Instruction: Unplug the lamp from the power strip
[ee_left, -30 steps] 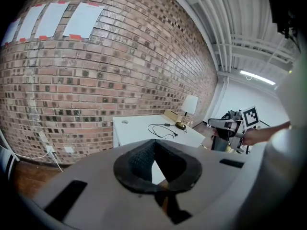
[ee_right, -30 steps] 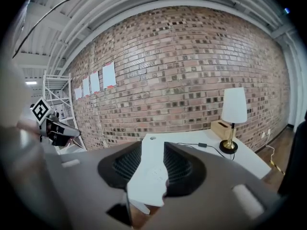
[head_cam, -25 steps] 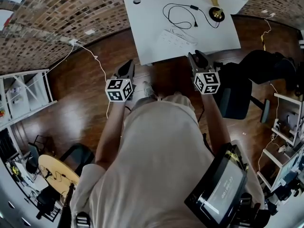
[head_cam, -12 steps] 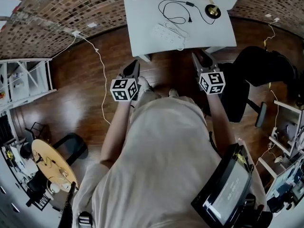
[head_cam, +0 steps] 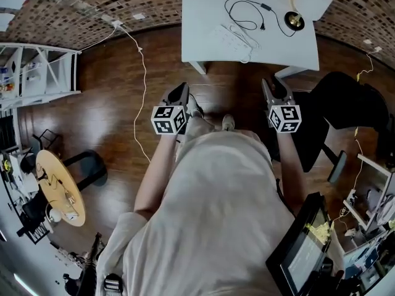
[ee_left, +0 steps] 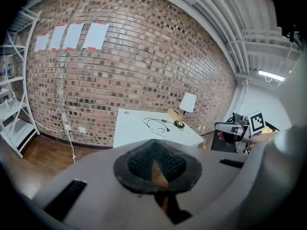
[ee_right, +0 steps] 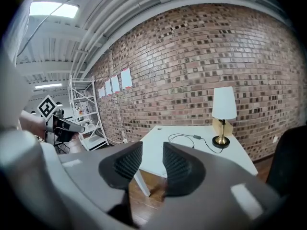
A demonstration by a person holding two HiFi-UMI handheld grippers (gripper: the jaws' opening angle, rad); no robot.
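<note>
While both grippers hover short of the surface (head_cam: 203, 17) at 12 o'clock, the left gripper (head_cam: 180, 91) has its pads pressed together on nothing. The right gripper (head_cam: 272, 85) has just been closing a little and stands spread and empty. The lamp (head_cam: 311, 2) sits at the surface's 1 o'clock corner, its black cord (head_cam: 266, 7) looping toward the white power strip (head_cam: 231, 37). The plug is likely light and rigid, so pinch its body, not the limp cord. No writing is legible.

The sockets of the power strip (head_cam: 232, 36) are too small to make out.

Lamp (head_cam: 311, 0) (white shade) upright — power strip (head_cam: 233, 37) nearby, seemingly unplugged.
</note>
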